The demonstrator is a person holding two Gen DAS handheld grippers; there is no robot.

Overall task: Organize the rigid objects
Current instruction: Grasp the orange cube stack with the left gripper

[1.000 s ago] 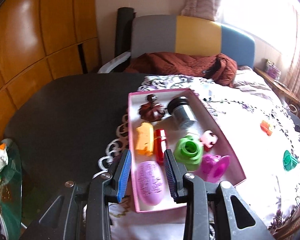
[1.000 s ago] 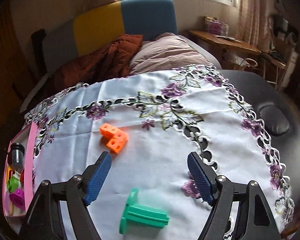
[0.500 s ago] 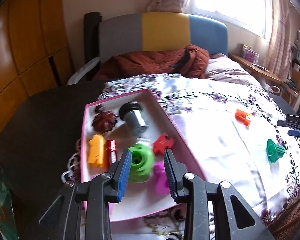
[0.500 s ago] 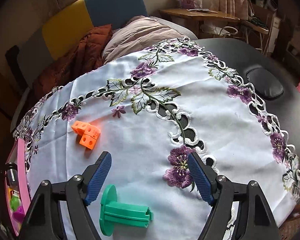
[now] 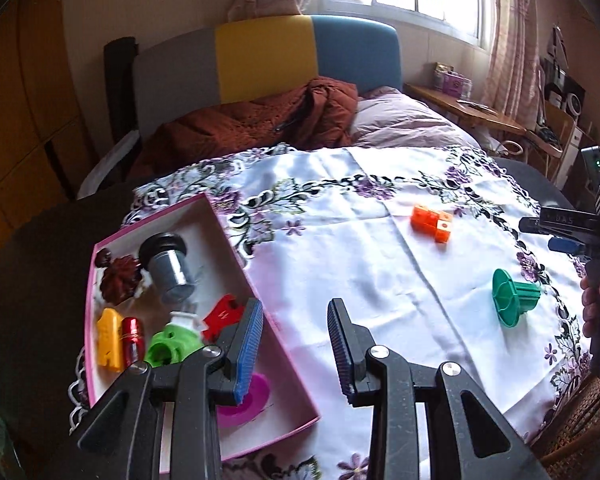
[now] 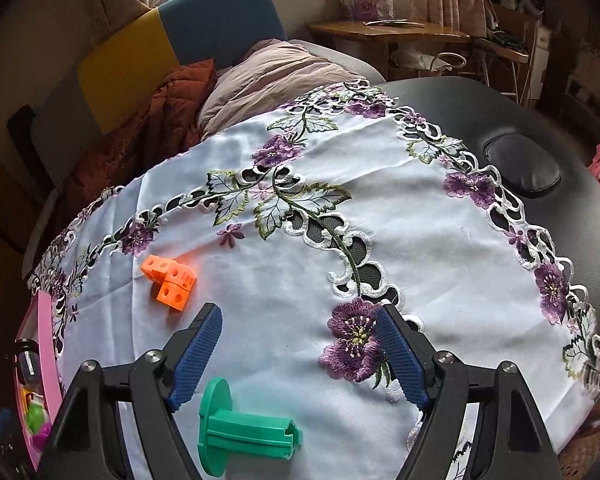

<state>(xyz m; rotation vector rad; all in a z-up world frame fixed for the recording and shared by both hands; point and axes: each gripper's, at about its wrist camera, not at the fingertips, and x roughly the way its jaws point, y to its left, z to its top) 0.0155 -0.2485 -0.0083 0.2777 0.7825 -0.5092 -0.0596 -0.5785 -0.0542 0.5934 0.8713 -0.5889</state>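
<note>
The right gripper point(image 6: 298, 354) hangs with jaws apart and empty over the green spool point(image 6: 244, 432), which lies on its side near the cloth's point(image 6: 420, 248) front edge, flange leftward. Orange blocks point(image 6: 170, 280) sit nearby; the left gripper point(image 5: 294, 348), apart and empty, hovers beside the pink box point(image 5: 284, 344).

left wrist cam: looks down over pink box point(image 5: 100, 316) edge, rightward | right wrist cam: close above green spool point(image 6: 240, 432) | both catch orange blocks point(image 5: 432, 222), floral cloth point(image 6: 380, 208)

Green spool point(image 6: 246, 432) (lying sideways) — floral tablecloth point(image 6: 284, 280)
</note>
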